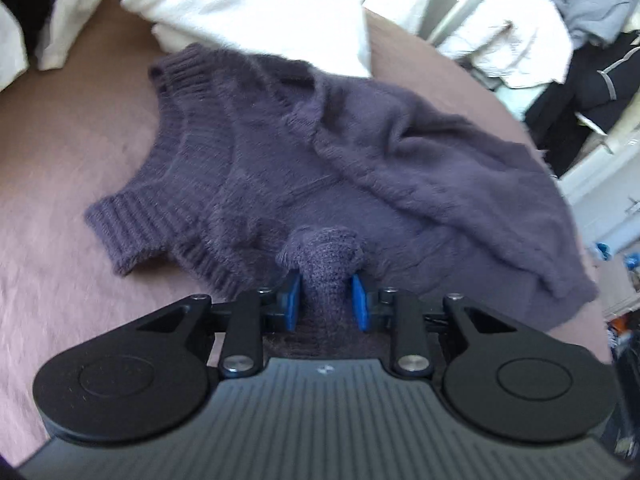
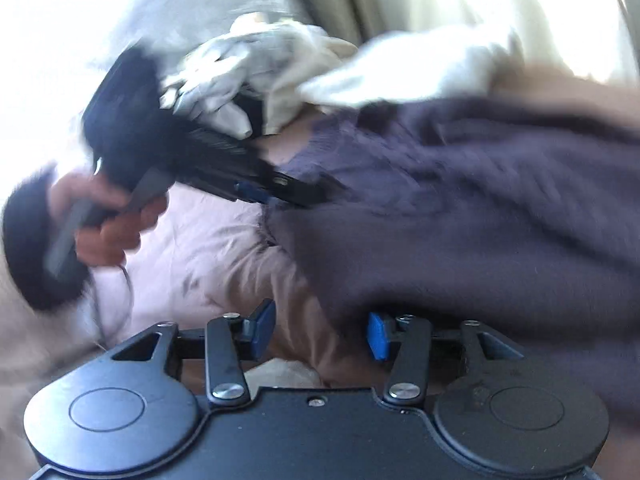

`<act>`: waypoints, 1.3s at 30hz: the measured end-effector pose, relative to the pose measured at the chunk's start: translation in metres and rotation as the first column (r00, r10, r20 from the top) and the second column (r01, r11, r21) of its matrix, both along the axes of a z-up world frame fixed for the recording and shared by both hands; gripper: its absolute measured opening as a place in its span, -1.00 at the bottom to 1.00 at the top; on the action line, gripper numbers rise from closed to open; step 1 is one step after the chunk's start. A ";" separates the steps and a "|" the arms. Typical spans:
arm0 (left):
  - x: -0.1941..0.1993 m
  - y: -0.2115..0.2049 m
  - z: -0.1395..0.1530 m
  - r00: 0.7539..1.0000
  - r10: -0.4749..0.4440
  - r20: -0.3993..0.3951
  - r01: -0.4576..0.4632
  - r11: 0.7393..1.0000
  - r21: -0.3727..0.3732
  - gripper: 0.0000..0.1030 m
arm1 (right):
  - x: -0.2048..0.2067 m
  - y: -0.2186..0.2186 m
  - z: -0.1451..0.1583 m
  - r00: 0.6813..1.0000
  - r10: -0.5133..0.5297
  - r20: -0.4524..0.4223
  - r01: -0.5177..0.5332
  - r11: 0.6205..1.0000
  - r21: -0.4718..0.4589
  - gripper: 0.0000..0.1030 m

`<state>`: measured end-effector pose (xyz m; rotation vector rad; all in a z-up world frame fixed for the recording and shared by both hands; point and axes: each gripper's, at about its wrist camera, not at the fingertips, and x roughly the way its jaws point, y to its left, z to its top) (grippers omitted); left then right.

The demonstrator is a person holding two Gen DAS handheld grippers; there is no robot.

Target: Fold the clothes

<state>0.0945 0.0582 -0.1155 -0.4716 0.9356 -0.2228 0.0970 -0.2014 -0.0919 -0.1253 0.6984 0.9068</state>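
A dark purple knitted sweater [image 1: 360,152] lies crumpled on a mauve bed sheet [image 1: 60,160], with its ribbed cuffs and hem toward the left. My left gripper [image 1: 326,280] is shut on a bunched fold of the sweater, and the knit bulges up between the blue pads [image 1: 294,300]. In the right wrist view the sweater [image 2: 480,220] fills the right side. My right gripper [image 2: 320,332] is open over the sheet [image 2: 208,248], its right pad [image 2: 378,336] at the sweater's edge. A hand [image 2: 112,216] holds the left gripper [image 2: 308,196], whose tip is in the sweater.
White garments [image 1: 260,4] are heaped at the far side of the bed, touching the sweater's top. Grey and dark clothes [image 1: 580,20] pile up off the bed's right edge. Pale crumpled cloth [image 2: 256,68] lies behind the left gripper. Both views are motion-blurred.
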 end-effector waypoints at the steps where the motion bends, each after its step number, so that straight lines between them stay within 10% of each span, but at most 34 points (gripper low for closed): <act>1: -0.003 0.001 0.002 1.000 0.014 0.000 -0.014 1.000 0.000 -0.53 | -0.001 0.004 -0.001 0.999 -0.014 0.048 0.016 0.999 -0.032 -0.23; 4: -0.013 0.003 0.008 0.998 0.056 0.000 -0.056 0.998 0.001 -0.78 | 0.009 -0.002 0.003 0.997 -0.072 0.008 0.072 0.997 -0.001 -0.63; 16: -0.046 0.004 0.005 0.982 0.146 -0.123 -0.140 0.989 0.052 -0.70 | 0.003 -0.014 -0.013 0.990 0.000 -0.142 -0.004 1.000 -0.031 -0.65; 21: -0.060 0.008 0.039 0.989 0.148 -0.028 -0.144 0.982 0.122 -0.58 | 0.000 -0.041 0.008 0.989 -0.043 -0.141 0.040 0.999 -0.024 0.13; 26: -0.067 0.003 0.087 0.987 0.099 0.129 -0.115 0.985 0.125 -0.39 | 0.003 -0.139 0.027 0.953 -0.287 -0.094 0.284 0.958 -0.048 0.28; 29: -0.053 -0.024 0.094 0.989 -0.003 0.147 -0.014 0.993 0.117 -0.38 | 0.011 -0.219 0.026 0.849 -0.507 -0.147 0.506 0.861 -0.047 0.28; 34: -0.020 -0.087 0.079 0.977 -0.175 0.123 0.170 0.984 0.050 -0.37 | 0.008 -0.348 0.020 0.580 -0.750 -0.317 0.803 0.593 0.066 0.29; 39: 0.012 -0.141 0.060 0.965 -0.255 0.054 0.250 0.964 0.084 -0.36 | 0.006 -0.409 0.005 0.360 -0.840 -0.405 0.932 0.341 0.122 0.74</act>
